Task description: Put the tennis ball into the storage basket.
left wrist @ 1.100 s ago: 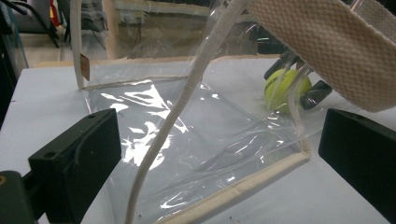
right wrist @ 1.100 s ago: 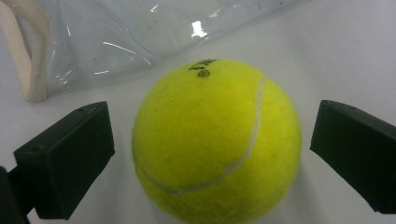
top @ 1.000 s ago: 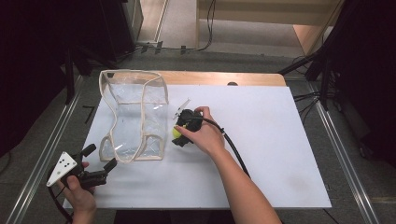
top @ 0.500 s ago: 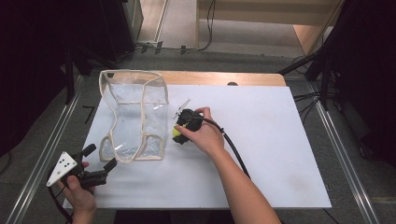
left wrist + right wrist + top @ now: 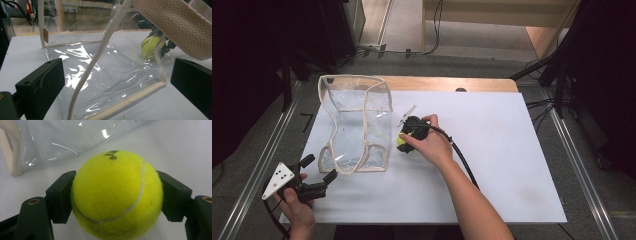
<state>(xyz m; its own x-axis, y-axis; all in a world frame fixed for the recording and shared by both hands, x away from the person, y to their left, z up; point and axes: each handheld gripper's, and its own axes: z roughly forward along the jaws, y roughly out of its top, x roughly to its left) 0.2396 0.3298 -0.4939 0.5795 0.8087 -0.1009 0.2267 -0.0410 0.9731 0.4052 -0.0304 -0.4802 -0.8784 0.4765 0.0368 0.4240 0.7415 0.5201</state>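
The tennis ball [image 5: 116, 195] is sitting on the white desk [image 5: 512, 165], just beside the right-hand edge of the clear bag [image 5: 354, 125], and the right tongs [image 5: 116, 197] are pinching it across its middle, one black pad pressing on each side. Those jaws have just been closing, and the ball is now lying squarely between them. The grip is looking centred, yet the ball is round and fuzzy, so if the hand is tilting while lifting, it could be rolling out from between the flat pads and running off across the desk.

The bag is standing with its cream-trimmed mouth facing up and its soft walls sagging. The left tongs [image 5: 319, 175] are hanging spread near the bag's near corner, gripping nothing, with a cream strap [image 5: 175, 27] and the trim crossing in front of them. While nothing is holding the mouth wide, the ball is likely to be catching the rim, folding the wall inward or tipping the whole bag over. The strap could also be snagging on either tool.
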